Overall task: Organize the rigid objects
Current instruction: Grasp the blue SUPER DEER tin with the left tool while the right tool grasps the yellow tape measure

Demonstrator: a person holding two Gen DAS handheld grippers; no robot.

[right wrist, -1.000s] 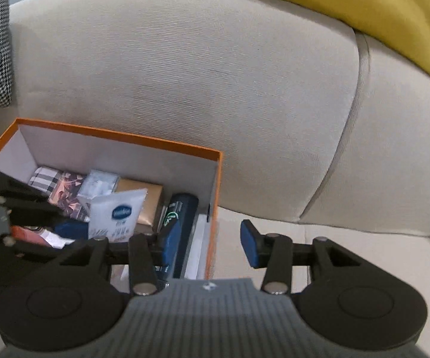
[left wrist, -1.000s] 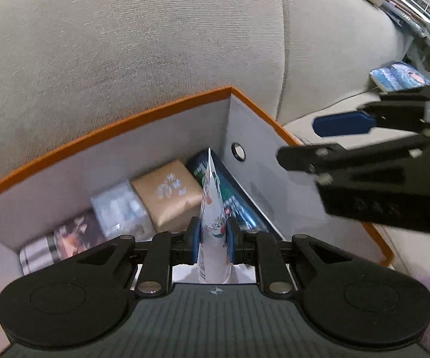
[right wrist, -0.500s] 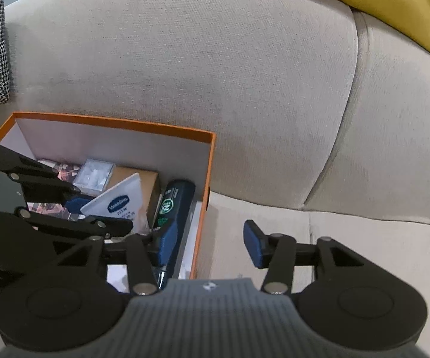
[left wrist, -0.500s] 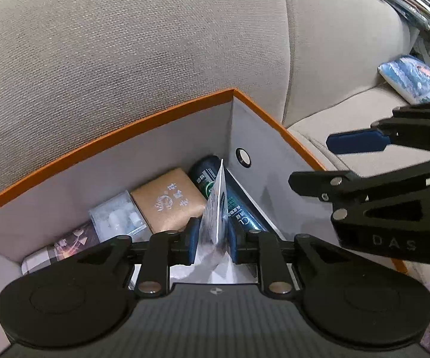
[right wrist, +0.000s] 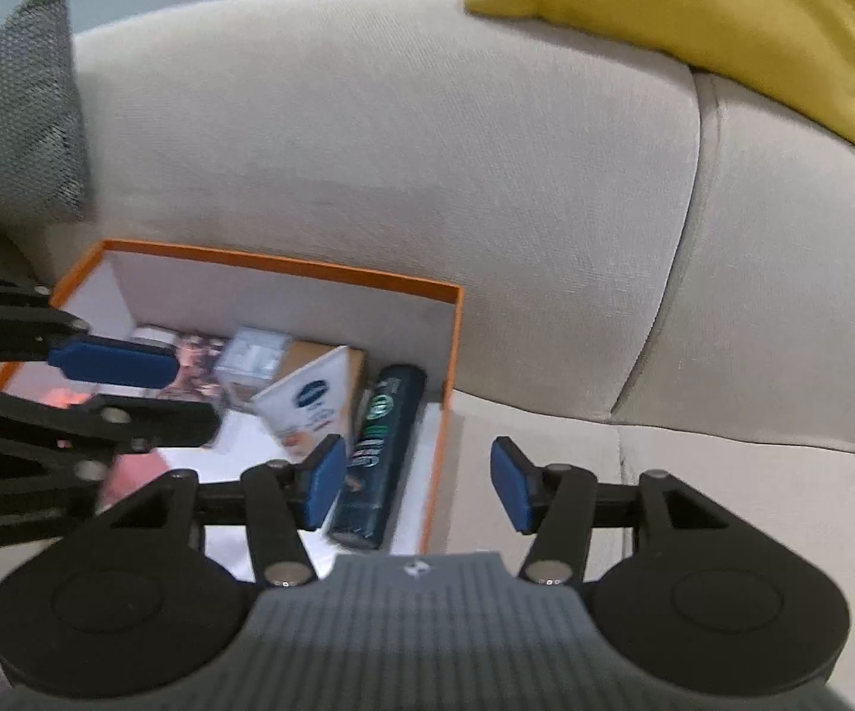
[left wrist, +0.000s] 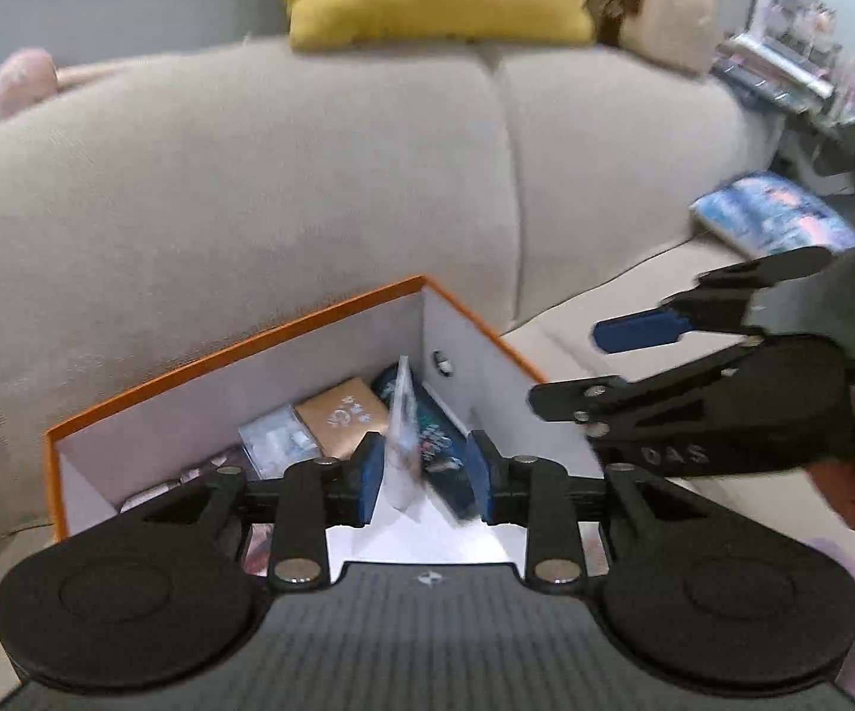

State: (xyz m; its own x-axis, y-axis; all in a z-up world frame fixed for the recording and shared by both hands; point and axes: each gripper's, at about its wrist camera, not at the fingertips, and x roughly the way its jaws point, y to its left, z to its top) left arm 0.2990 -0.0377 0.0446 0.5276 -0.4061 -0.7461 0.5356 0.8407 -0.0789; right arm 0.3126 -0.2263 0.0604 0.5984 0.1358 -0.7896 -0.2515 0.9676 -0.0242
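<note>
my left gripper (left wrist: 424,483) has its jaws just opening, pads clear of the flat white tube (right wrist: 308,409) with its blue oval logo, which leans inside the orange-rimmed cardboard box (right wrist: 285,265) on the woven beige sofa (right wrist: 427,166). my right gripper (right wrist: 418,483) gapes empty.

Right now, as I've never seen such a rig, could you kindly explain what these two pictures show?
A person holds two hand-held claws, each with a camera looking along its blue fingers. In the left camera's picture the left claw has just been opening; the white tube stands between its pads, apparently released. The other picture looks along the right claw, open and empty. An orange-rimmed box sits on a beige sofa, holding the tube, a dark bottle and small packets.
</note>
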